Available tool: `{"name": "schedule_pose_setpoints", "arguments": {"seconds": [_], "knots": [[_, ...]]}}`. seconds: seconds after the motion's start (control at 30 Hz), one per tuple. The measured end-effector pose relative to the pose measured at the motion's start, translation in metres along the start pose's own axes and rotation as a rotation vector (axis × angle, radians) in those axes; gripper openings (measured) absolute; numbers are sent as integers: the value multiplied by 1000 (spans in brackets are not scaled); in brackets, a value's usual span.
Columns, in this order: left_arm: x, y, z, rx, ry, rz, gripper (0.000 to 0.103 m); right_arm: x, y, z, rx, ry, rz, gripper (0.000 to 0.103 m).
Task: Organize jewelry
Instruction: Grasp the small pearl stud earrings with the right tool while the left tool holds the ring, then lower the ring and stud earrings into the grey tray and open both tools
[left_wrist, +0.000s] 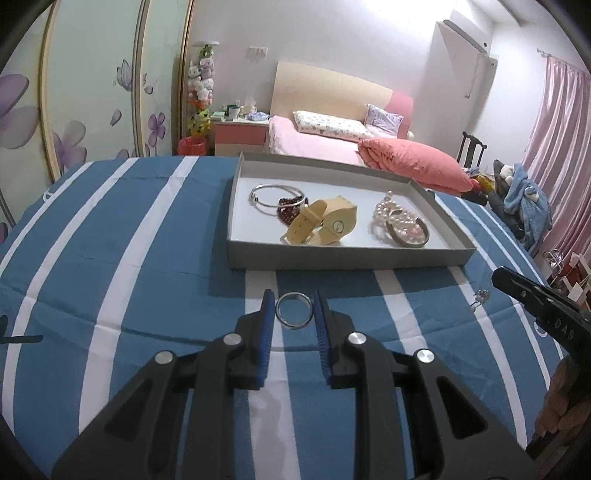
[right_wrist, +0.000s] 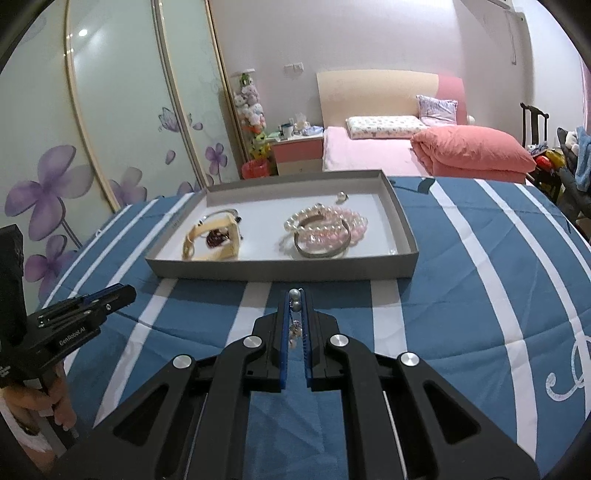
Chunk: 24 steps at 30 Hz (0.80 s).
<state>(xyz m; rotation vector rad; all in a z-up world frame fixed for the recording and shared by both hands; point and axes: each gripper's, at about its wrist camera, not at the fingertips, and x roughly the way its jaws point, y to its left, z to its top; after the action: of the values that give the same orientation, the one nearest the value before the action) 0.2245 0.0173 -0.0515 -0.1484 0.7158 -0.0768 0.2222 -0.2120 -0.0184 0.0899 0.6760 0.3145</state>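
Note:
A grey shallow box (left_wrist: 347, 258) (right_wrist: 280, 271) on the blue striped cloth holds a silver bangle (left_wrist: 275, 197), dark red beads (left_wrist: 290, 210), a cream watch (left_wrist: 325, 221) (right_wrist: 214, 240), pearl bracelets (left_wrist: 395, 214) (right_wrist: 328, 221) and a metal cuff (left_wrist: 410, 236). My left gripper (left_wrist: 294, 309) is open with its fingers either side of a silver ring (left_wrist: 294, 314) on the cloth. My right gripper (right_wrist: 295, 308) is shut on a pearl earring (right_wrist: 294, 295), just in front of the box; it also shows in the left wrist view (left_wrist: 480, 295).
A small ring (right_wrist: 342, 196) lies at the box's far right. Striped cloth (left_wrist: 129, 240) covers the table. A bed with an orange quilt (left_wrist: 413, 162), a chair and a wardrobe stand behind.

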Motion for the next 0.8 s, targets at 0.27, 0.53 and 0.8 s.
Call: {"name": "schedule_pose_setpoints", "arguments": {"seconds": [0.27, 0.53, 0.8], "knots": [[-14, -8, 2, 19, -42, -10, 22, -11, 11, 6, -23, -42, 20, 7], [-15, -11, 2, 22, -43, -15, 22, -15, 14, 7, -31, -57, 30, 7], [-20, -12, 9, 24, -85, -9, 22, -28, 17, 15, -39, -119, 19, 7]]}}
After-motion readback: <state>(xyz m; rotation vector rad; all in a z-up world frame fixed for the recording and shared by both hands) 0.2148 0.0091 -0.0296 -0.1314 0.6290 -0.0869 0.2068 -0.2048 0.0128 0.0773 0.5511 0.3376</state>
